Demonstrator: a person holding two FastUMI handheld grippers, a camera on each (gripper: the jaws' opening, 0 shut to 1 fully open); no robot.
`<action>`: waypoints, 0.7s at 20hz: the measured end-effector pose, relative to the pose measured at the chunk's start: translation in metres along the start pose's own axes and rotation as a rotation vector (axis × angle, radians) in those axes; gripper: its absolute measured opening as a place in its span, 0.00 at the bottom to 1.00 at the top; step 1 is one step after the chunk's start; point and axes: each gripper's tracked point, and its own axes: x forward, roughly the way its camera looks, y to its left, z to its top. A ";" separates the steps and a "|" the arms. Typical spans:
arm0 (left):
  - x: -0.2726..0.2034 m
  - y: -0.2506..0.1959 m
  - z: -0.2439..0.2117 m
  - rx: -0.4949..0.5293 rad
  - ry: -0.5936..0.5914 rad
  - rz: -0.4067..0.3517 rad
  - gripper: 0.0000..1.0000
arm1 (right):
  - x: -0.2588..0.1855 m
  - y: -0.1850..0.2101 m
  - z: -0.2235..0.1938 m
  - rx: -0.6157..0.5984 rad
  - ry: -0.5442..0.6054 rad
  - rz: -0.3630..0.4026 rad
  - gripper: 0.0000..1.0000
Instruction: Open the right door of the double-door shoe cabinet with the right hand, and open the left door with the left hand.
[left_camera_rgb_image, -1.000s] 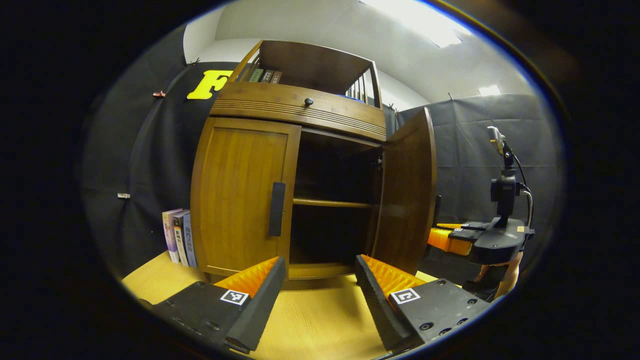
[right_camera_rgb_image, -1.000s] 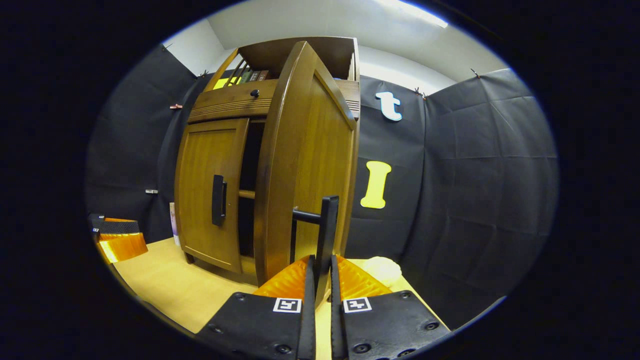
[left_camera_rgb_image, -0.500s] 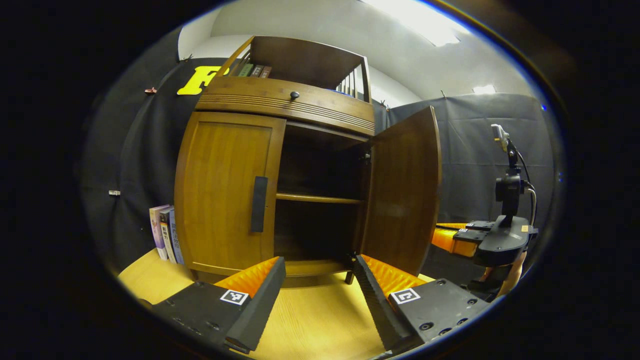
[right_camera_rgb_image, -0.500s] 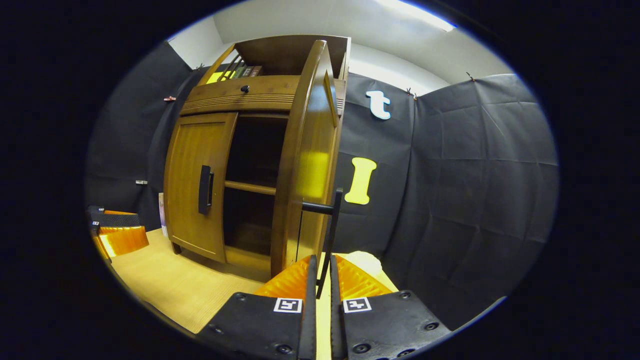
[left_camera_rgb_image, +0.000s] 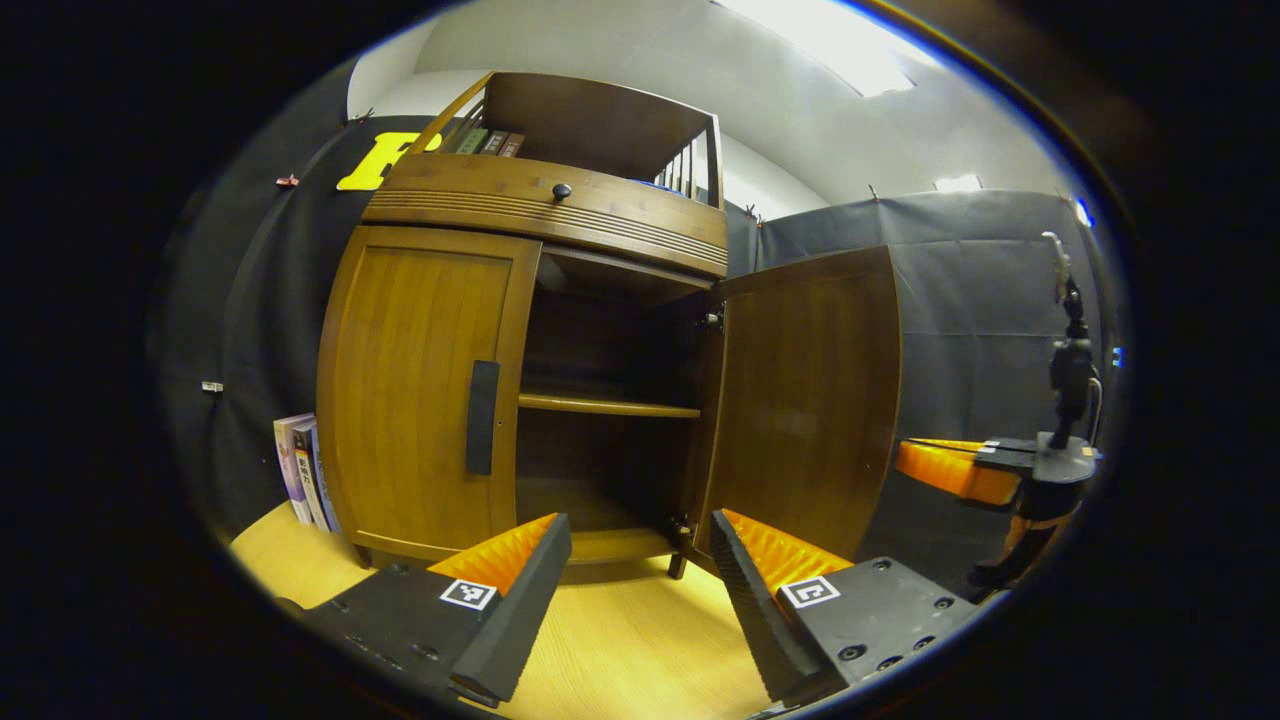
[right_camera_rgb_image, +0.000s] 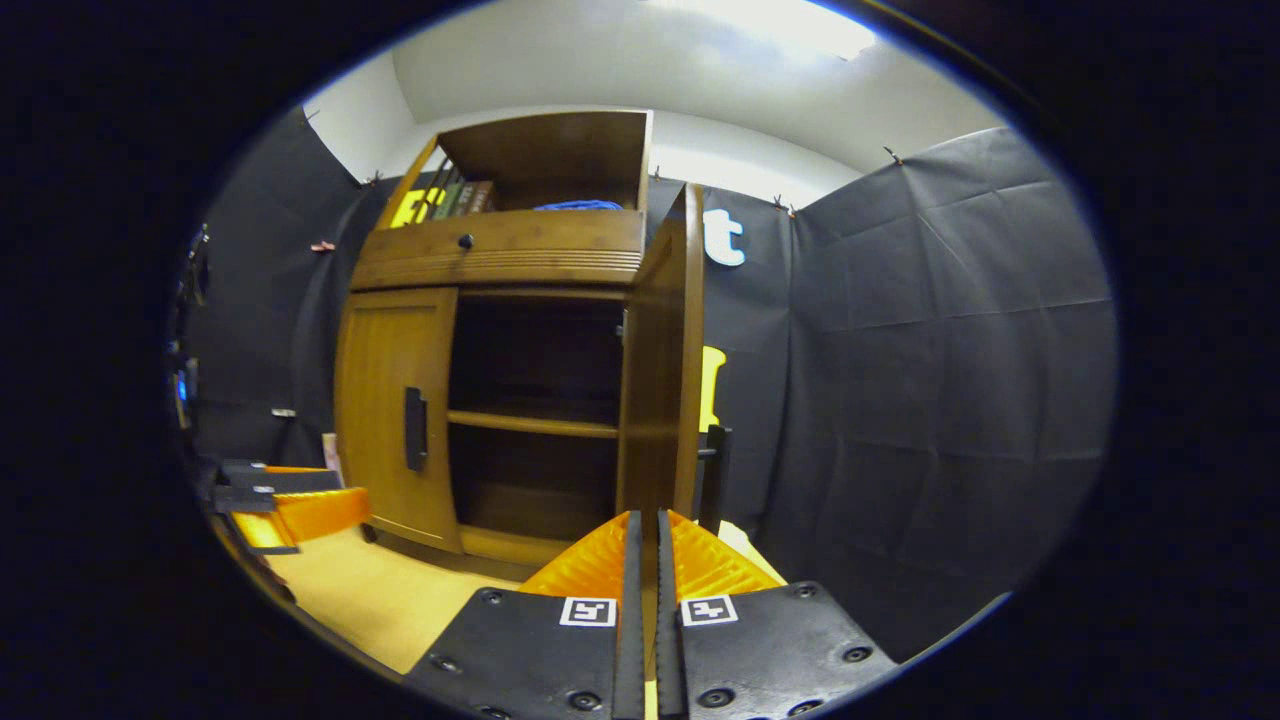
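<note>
Black cloth walls the booth behind my shoe cabinet (left_camera_rgb_image: 520, 330), which stands on a pale wooden surface (left_camera_rgb_image: 630, 650). From the left gripper (left_camera_rgb_image: 640, 545), fingers spread wide with nothing between them, I see the left door (left_camera_rgb_image: 420, 370) closed at ten o'clock and the right door (left_camera_rgb_image: 805, 400) swung open at two o'clock. My right gripper (right_camera_rgb_image: 647, 530) has its fingers pressed nearly together below the open door's edge, its handle (right_camera_rgb_image: 713, 475) just beside them at one o'clock; whether they pinch anything I cannot tell.

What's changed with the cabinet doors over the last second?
The right door swung further open, and the right tool has let go of its handle, now shut with nothing between its fingers. The left door stayed closed; the left tool stayed open, short of the left handle.
</note>
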 end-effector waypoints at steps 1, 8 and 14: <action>0.005 0.005 0.003 0.011 -0.009 0.020 0.87 | -0.006 0.005 0.002 -0.006 -0.009 0.026 0.05; 0.041 0.081 0.028 0.067 -0.123 0.232 0.88 | -0.002 0.058 -0.003 0.007 -0.003 0.204 0.77; 0.095 0.117 0.035 0.052 -0.164 0.253 0.87 | 0.017 0.077 -0.015 0.033 0.009 0.275 0.95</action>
